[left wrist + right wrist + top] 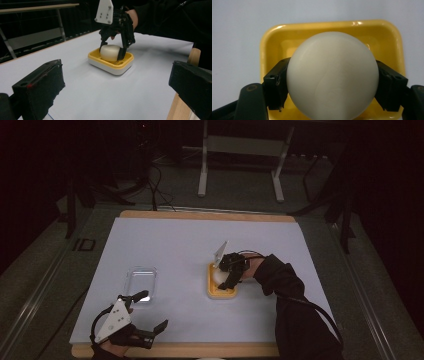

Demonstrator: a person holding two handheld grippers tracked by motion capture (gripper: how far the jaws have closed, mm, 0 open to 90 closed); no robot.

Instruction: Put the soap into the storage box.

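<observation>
Right gripper clamping a white oval soap over the yellow dish

From the high view, the right gripper [227, 271] is hanging over the yellow dish [221, 293], the left gripper [145, 312] sitting wide open and empty, near a clear lid [141, 281] left of the dish. The left gripper view is showing the soap [110, 52] lying in the dish, long axis level. The right gripper view is showing both jaws pressing its sides; it looks smooth, probably slippery and hard, best held at mid-body

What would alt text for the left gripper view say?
Across a white table, the right gripper clamps a cream egg-shaped soap in a yellow dish. The left gripper waits open, its black jaws in the foreground.
</observation>
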